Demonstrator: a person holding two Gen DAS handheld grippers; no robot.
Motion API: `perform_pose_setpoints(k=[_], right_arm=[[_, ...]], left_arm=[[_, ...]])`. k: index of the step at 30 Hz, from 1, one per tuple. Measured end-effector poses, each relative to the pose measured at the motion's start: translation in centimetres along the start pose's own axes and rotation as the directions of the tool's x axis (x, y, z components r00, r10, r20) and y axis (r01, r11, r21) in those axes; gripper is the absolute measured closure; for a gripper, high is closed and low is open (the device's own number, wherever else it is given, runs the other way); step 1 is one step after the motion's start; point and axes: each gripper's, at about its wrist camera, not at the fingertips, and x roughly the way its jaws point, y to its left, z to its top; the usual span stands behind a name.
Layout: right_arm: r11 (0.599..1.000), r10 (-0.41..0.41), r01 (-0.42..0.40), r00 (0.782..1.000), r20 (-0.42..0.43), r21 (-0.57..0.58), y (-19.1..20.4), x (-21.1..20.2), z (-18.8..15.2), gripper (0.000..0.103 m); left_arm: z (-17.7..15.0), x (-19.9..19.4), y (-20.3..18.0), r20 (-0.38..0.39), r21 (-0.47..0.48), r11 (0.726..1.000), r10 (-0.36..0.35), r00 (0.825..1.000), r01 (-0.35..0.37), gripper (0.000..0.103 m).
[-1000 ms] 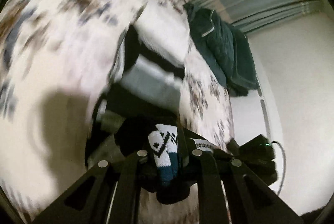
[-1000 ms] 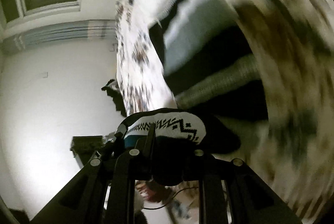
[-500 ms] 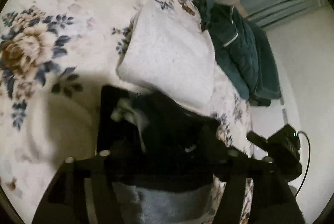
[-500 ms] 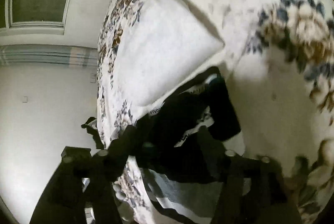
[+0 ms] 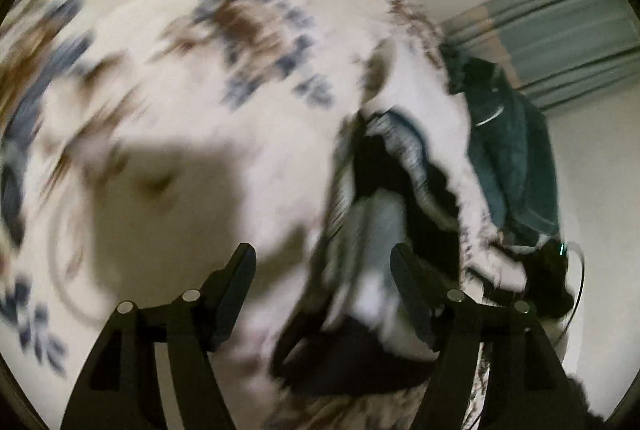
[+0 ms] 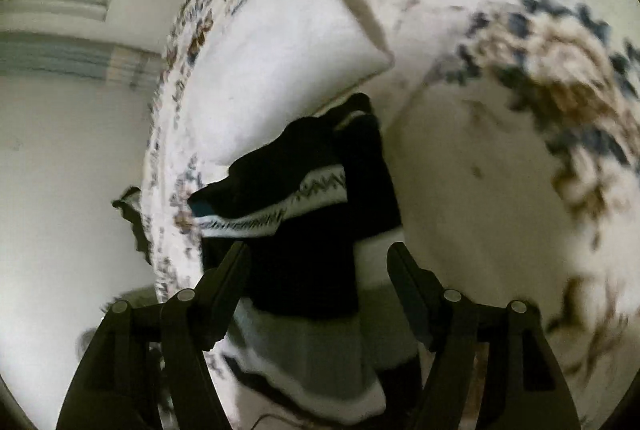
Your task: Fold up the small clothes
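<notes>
A black, white and grey patterned small garment (image 6: 304, 213) lies folded on the floral bedspread (image 6: 500, 157), next to a white folded towel (image 6: 280, 41). My right gripper (image 6: 318, 270) is open and empty, its fingers either side of the garment's near end. In the left wrist view the same garment (image 5: 384, 213) is blurred and lies right of centre. My left gripper (image 5: 324, 278) is open and empty just above the bedspread (image 5: 180, 109), with the garment's edge between its fingers.
A dark green jacket (image 5: 508, 149) lies at the far edge of the bed beyond the towel (image 5: 432, 101). A black device with a cable (image 5: 552, 282) sits at the bed's right edge. White wall and grey curtains lie beyond the bed.
Both grippers held the garment raised a second ago. They laid it down folded on the bed, then opened and let go. The left gripper is still moving.
</notes>
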Motion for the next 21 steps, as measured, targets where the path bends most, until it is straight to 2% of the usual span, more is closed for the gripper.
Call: perform_pose_setpoints(k=[1,2,3,4,5,9,10,12,13,14,15,17,19,21], right_arm=[[0.999,-0.03,0.03,0.999,-0.034,-0.014,0.2,1.5,0.6,0.031],[0.999,-0.048,0.047,0.996,-0.07,-0.021,0.3,2.9,0.9,0.039],[0.998,-0.058,0.055,0.994,-0.097,-0.032,0.4,4.2,1.2,0.067],[0.996,-0.08,0.075,0.992,-0.103,-0.048,0.6,4.7,1.3,0.082],[0.994,-0.095,0.089,0.991,-0.09,-0.066,0.9,4.7,1.5,0.092],[0.99,-0.101,0.105,0.994,0.041,-0.098,1.6,0.7,2.0,0.096],[0.99,-0.087,0.089,0.996,0.025,-0.107,1.4,0.7,2.4,0.095],[0.994,-0.059,0.053,0.996,-0.071,-0.094,0.5,2.0,3.3,0.094],[0.996,-0.047,0.038,0.992,-0.117,-0.078,0.0,2.6,3.9,0.092],[0.996,-0.052,0.041,0.988,-0.144,-0.079,-0.6,2.8,4.5,0.074],[0.995,-0.056,0.045,0.989,-0.137,-0.086,-0.9,2.5,4.9,0.038],[0.996,-0.003,-0.006,0.994,-0.105,-0.089,-2.0,1.9,5.9,0.003],[0.994,0.074,-0.085,0.985,-0.156,-0.063,-3.4,3.2,6.9,0.002],[0.987,0.143,-0.158,0.958,-0.247,-0.041,-4.8,6.1,7.8,0.002]], left_arm=[[-1.2,0.0,0.5,-0.005,0.0,1.0,0.028,1.0,-0.028,0.035],[-2.3,0.1,0.8,-0.018,0.0,0.999,0.053,0.998,-0.053,0.035],[-3.0,0.2,0.9,-0.027,-0.008,0.998,0.066,0.997,-0.066,0.035],[-4.2,0.1,1.1,-0.03,-0.024,0.997,0.075,0.997,-0.075,0.035],[-5.2,-0.2,1.1,-0.028,-0.041,0.996,0.078,0.997,-0.079,0.035],[-9.1,-0.6,0.6,-0.044,-0.101,0.993,0.053,0.998,-0.057,0.035],[-9.9,-0.4,0.3,-0.047,-0.109,0.993,0.045,0.998,-0.05,0.035],[-11.3,0.9,-0.3,-0.055,-0.148,0.989,0.001,0.998,-0.009,0.035],[-11.9,1.6,-0.5,-0.051,-0.179,0.984,-0.03,0.998,0.02,0.035],[-12.2,2.3,-0.8,-0.039,-0.211,0.975,-0.071,0.997,0.062,0.035],[-12.4,2.9,-1.0,-0.027,-0.234,0.968,-0.103,0.994,0.094,0.035],[-12.8,4.4,-1.3,0.022,-0.275,0.945,-0.177,0.984,0.176,0.035],[-13.0,6.0,-1.4,0.061,-0.3,0.927,-0.216,0.974,0.224,0.032],[-12.8,8.1,-1.3,0.105,-0.32,0.907,-0.253,0.962,0.274,0.031]])
